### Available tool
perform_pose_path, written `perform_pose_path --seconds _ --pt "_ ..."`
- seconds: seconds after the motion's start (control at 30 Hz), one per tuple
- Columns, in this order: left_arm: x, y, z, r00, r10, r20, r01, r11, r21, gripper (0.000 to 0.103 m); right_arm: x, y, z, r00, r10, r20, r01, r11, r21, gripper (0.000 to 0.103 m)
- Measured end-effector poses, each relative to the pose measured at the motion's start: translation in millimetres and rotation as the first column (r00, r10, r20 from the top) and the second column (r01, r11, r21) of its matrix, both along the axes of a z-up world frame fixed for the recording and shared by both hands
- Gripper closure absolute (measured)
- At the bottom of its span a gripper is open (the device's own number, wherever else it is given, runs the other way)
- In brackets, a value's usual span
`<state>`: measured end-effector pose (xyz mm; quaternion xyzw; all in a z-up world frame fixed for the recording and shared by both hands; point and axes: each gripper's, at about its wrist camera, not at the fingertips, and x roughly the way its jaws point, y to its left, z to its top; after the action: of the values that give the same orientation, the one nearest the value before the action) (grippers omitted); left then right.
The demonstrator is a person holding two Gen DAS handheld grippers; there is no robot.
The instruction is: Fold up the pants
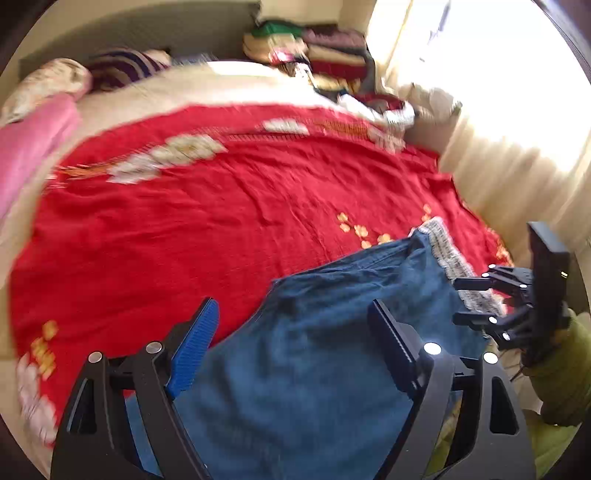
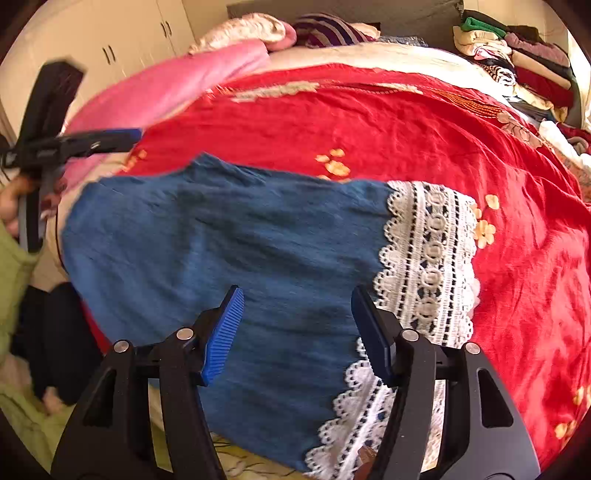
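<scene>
Blue denim pants (image 2: 221, 240) with a white lace hem (image 2: 428, 258) lie folded on the red bedspread (image 2: 406, 122) near the bed's front edge. My right gripper (image 2: 297, 306) hovers open over the denim beside the lace, with nothing pinched between its blue pads. In the left wrist view the pants (image 1: 325, 362) fill the lower middle, and my left gripper (image 1: 295, 317) stands wide open above their left edge, holding nothing. The right gripper (image 1: 461, 301) shows there at the lace hem (image 1: 448, 254). The left gripper (image 2: 122, 140) appears far left in the right wrist view.
A pink blanket (image 2: 177, 81) and pillows (image 2: 243, 29) lie at the head of the bed. Stacked clothes (image 2: 517, 55) are piled in the far right corner. Pale curtains (image 1: 517, 155) hang along the bed's right side. A green sleeve (image 1: 561, 376) holds the right gripper.
</scene>
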<state>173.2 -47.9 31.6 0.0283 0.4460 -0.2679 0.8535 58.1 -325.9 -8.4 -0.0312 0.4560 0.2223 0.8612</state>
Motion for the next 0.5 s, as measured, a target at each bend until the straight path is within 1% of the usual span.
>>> perform_pose_path --seconds 0.07,0.1,0.17,0.2,0.23,0.27,0.3,0.4,0.47,0.5 --pt "17.1 -11.2 -18.3 0.999 -0.016 -0.031 0.016 1.0 0.015 0.026 0.4 -1.5 -5.3 1.0 -0.004 -0.002 0.004 1.0 -0.021 0.049" --pt "23.1 -14.2 -25.0 0.999 -0.024 -0.049 0.025 1.0 0.01 0.03 1.5 -3.1 -7.9 1.0 -0.006 -0.009 0.006 1.0 -0.022 0.048" --pt "32.8 -16.7 -39.5 0.995 -0.034 -0.091 0.033 0.999 -0.015 0.033 3.5 -7.1 -14.5 1.0 -0.012 -0.028 0.011 1.0 -0.025 0.048" --pt "36.6 -16.6 -47.4 0.993 -0.037 -0.115 0.034 0.999 -0.024 0.042 4.2 -8.5 -17.0 0.999 -0.011 -0.033 0.01 1.0 -0.025 0.048" --pt "39.8 -18.7 -55.1 0.989 -0.037 -0.141 0.034 0.999 -0.027 0.068 4.3 -9.7 -19.2 0.999 -0.01 -0.036 0.009 1.0 -0.023 0.048" --pt "42.1 -22.7 -59.4 0.986 -0.042 -0.159 0.037 0.999 -0.031 0.084 4.5 -9.6 -21.1 0.999 -0.007 -0.039 0.006 1.0 -0.024 0.047" --pt "42.8 -25.1 -62.6 0.984 -0.049 -0.171 0.042 0.998 -0.046 0.096 4.6 -9.1 -22.2 0.999 -0.004 -0.039 0.003 1.0 -0.026 0.047" --pt "40.3 -22.9 -54.4 0.991 -0.051 -0.12 0.039 0.994 -0.102 0.097 5.4 -9.2 -25.4 0.999 -0.001 -0.044 0.0 1.0 -0.023 0.046" --pt "43.1 -13.1 -48.3 0.996 -0.006 -0.093 -0.007 0.99 -0.14 0.097 5.6 -9.4 -27.0 0.999 -0.003 -0.046 0.002 1.0 -0.02 0.046" --pt "46.3 -9.3 -49.7 0.995 0.018 -0.093 -0.031 0.989 -0.142 0.097 5.7 -8.9 -27.8 0.999 -0.004 -0.047 0.003 1.0 -0.021 0.046"
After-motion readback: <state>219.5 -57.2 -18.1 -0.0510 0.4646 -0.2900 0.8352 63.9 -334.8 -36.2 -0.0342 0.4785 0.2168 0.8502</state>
